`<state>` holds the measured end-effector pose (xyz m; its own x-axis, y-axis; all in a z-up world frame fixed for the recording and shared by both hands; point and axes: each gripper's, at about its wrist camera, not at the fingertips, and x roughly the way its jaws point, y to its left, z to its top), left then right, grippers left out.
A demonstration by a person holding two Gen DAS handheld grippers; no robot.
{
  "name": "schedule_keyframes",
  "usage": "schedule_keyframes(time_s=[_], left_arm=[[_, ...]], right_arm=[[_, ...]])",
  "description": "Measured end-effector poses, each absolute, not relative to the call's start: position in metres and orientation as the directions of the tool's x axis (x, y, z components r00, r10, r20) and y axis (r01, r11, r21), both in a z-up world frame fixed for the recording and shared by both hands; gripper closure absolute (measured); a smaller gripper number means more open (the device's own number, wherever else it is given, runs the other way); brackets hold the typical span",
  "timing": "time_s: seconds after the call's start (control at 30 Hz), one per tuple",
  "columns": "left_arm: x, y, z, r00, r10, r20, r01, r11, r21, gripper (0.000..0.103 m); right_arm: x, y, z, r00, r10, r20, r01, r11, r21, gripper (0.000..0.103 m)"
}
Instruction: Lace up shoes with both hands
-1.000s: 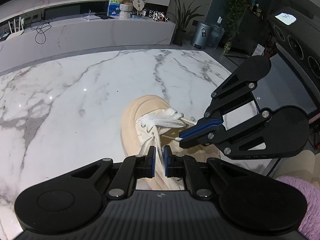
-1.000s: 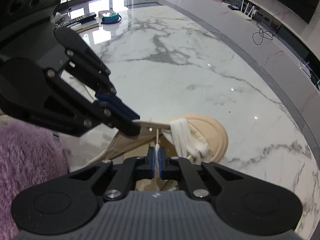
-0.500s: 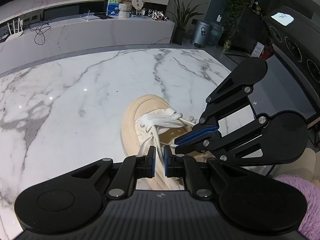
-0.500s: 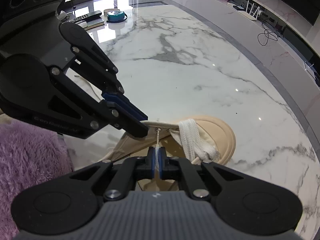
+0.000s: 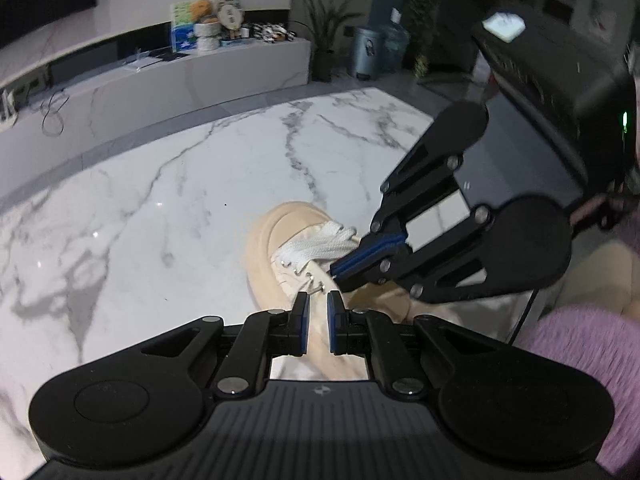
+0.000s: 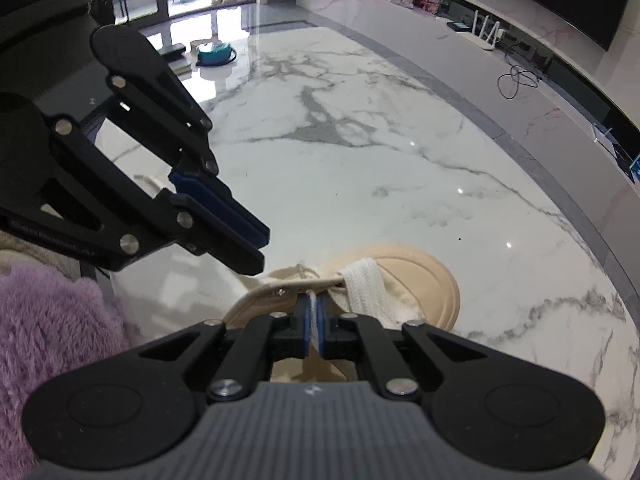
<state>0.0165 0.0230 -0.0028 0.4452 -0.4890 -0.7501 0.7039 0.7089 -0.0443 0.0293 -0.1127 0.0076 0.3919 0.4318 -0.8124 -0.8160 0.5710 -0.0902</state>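
Our right gripper (image 6: 314,320) has its blue pads pressed onto a strand of white lace (image 6: 313,312), pinching it just above the shoe's eyelet edge. Our left gripper (image 5: 318,316) shows a narrow gap between its pads with only the beige upper behind it; we judge that it holds nothing. In the right wrist view its pads look nearly together, just above the shoe.

The beige sneaker (image 5: 272,240) rests on the white marble floor (image 5: 160,200), toe pointing away from us. The flat white laces (image 5: 320,242) cross only the rows nearest the toe; the metal eyelets (image 5: 316,288) closer to us look unthreaded. We judge the lacing early, with most rows and the knot left.
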Motion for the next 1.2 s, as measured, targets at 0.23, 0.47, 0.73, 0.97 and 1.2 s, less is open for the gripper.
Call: schedule_keyframes(time_s=[0.23,0.47,0.73,0.97,1.2], left_arm=[[0.017,0.01,-0.021,0.471,-0.436,-0.767,0.789,0.596,0.146,0.09],[0.013,-0.01,-0.029,0.471,-0.417,-0.777,0.845,0.466,0.262,0.089],[0.01,-0.024,-0.041,0.484,-0.386,-0.786,0.856,0.396,0.333,0.099],[0.007,-0.022,-0.035,0.492,-0.368,-0.789,0.839,0.441,0.318,0.102],[0.009,0.01,-0.01,0.477,-0.351,-0.806,0.792,0.569,0.221,0.102]], right_arm=[[0.029,-0.116,0.006,0.402,0.453,-0.796,-0.796,0.603,-0.058,0.098],[0.032,-0.121,0.004,0.402,0.476,-0.782,-0.775,0.632,-0.014,0.098],[0.03,-0.121,0.003,0.41,0.492,-0.768,-0.762,0.647,0.008,0.098],[0.025,-0.133,0.005,0.453,0.513,-0.729,-0.71,0.702,0.054,0.091],[0.0,-0.161,0.01,0.562,0.455,-0.691,-0.579,0.813,0.065,0.059]])
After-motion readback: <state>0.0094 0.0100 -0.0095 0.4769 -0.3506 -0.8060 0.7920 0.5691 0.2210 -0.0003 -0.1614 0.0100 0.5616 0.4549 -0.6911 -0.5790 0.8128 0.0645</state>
